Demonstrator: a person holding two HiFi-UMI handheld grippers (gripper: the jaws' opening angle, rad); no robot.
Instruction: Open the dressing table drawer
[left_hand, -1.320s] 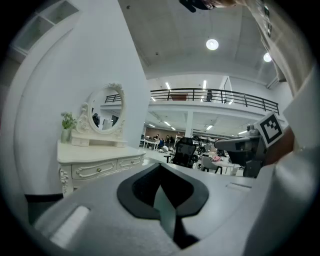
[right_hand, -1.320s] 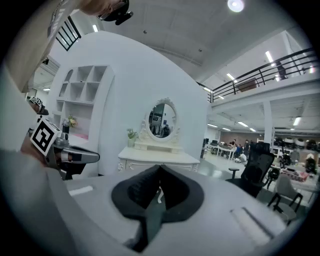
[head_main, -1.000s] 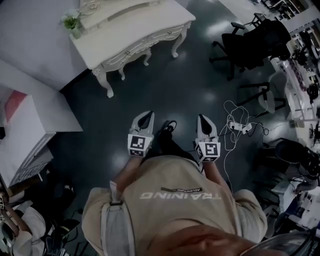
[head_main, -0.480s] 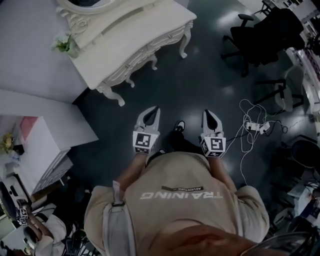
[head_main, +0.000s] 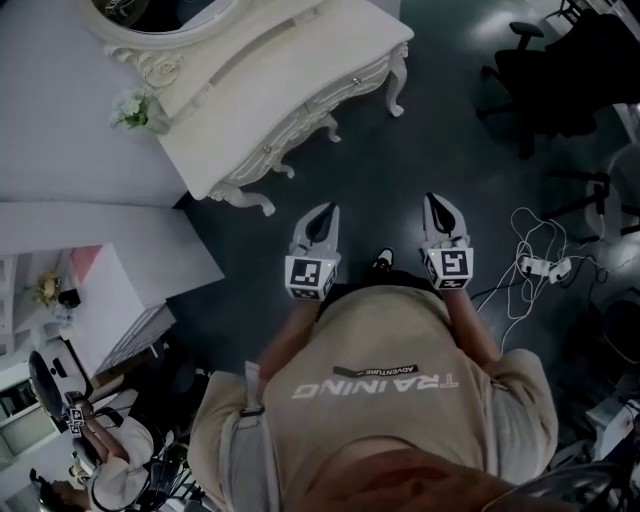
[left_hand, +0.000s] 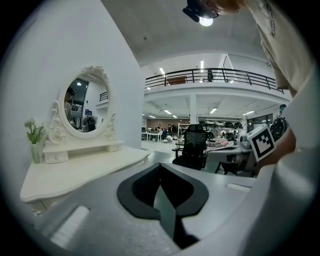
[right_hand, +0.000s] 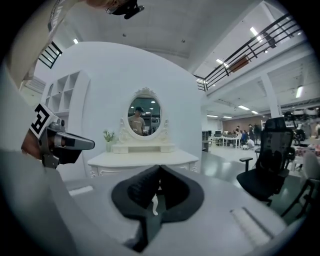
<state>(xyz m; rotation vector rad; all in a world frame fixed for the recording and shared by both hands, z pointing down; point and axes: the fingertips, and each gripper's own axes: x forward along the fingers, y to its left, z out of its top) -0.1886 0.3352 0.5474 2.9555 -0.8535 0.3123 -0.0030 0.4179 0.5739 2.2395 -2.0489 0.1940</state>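
my left hand-held gripper (head_main: 330, 210) and right hand-held gripper (head_main: 432, 200) are both pressed together and empty, held level out front because the dressing table (head_main: 270, 90) is well apart, ahead-left. its drawer (head_main: 300, 128) looks closed under the tabletop.

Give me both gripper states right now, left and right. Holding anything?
Left gripper: closed, holding nothing.
Right gripper: closed, holding nothing.

White dressing table (head_main: 290, 90): oval mirror (head_main: 165, 15), flower vase (head_main: 135, 110) on top.
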